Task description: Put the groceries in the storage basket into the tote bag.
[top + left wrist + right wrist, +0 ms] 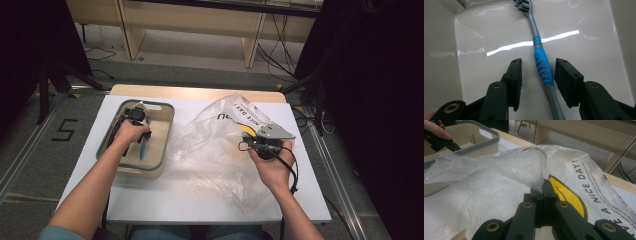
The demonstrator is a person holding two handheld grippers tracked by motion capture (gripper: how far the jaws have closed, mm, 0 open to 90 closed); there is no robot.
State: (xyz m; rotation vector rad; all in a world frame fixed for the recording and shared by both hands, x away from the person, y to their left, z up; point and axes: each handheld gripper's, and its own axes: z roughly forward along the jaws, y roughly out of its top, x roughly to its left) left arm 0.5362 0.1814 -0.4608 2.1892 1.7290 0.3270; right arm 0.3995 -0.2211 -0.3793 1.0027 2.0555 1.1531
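In the left gripper view, the left gripper (537, 75) points down into a pale bin (469, 37), its two black jaws partly open and standing on either side of a toothbrush (543, 67). The blue ribbed grip of the brush lies in the gap between the jaws, touching neither pad; its grey handle runs back toward the camera, and its bristled head lies far ahead of the jaws, near the bin's end wall.

In the right gripper view, the right gripper (543, 192) has its jaws pressed together on a fold of a thin, clear plastic bag (499, 185). The bag billows ahead of and beside the jaws, with a yellow patch and printed lettering just beyond them.

The high view shows both hands over the white bench (165, 200), bin at left, bag at right.

The step in hand looks like the pick-up of the toothbrush. The next move probably calls for closing the left jaws squarely on the blue grip, then lifting it toward the bag.
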